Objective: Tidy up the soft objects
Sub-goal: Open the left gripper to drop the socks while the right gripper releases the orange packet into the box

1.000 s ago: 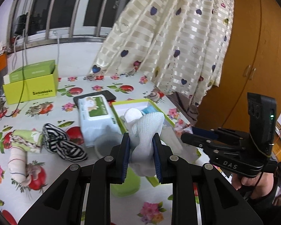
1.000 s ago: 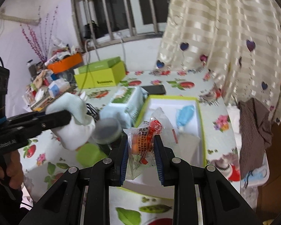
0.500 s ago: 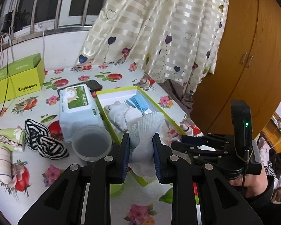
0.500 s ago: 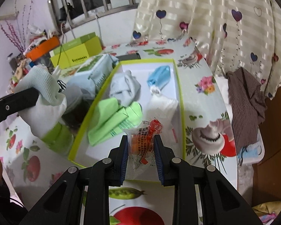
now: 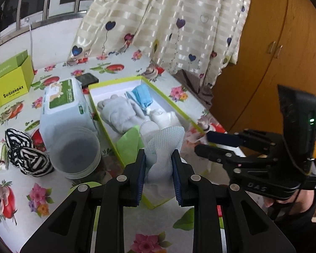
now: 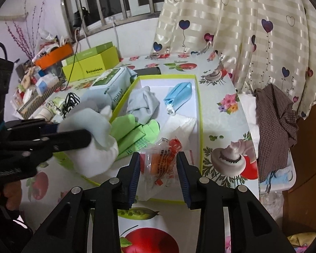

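Crinkly plastic snack packet (image 6: 165, 160), between the opening jaws of the right gripper (image 6: 159, 168) above the near end of the green-rimmed box (image 6: 198, 97): may slide onto the desk (image 6: 219, 80); left gripper (image 5: 158, 166) clenched on white sock (image 5: 164, 147), crowding the same corner.

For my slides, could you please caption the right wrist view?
Right claw opening around a clear snack packet over the green-rimmed box.
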